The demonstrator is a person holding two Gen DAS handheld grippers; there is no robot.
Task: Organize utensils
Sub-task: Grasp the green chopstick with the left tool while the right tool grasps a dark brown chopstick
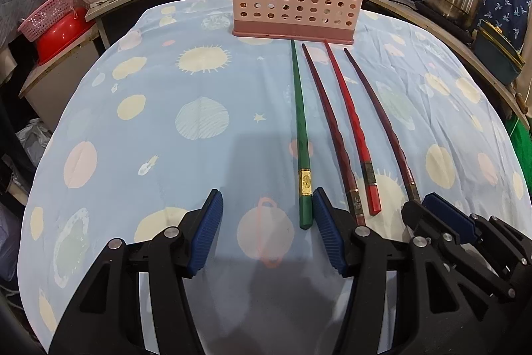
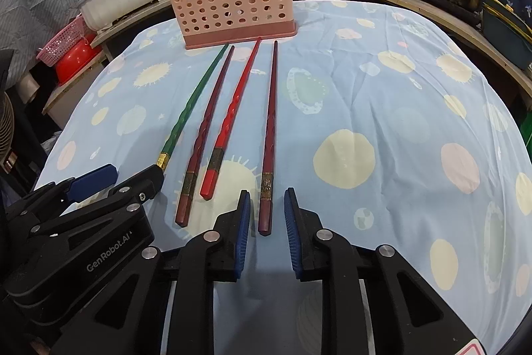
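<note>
Four chopsticks [image 2: 229, 125] ahead; rightmost chopstick [image 2: 268, 155] between spread right claw [image 2: 265, 198] (left claw [image 1: 266, 205] spread too).

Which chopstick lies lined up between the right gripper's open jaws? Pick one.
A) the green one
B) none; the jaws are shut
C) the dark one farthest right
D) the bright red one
C: the right gripper has its jaws open around the butt end of the rightmost dark chopstick.
</note>
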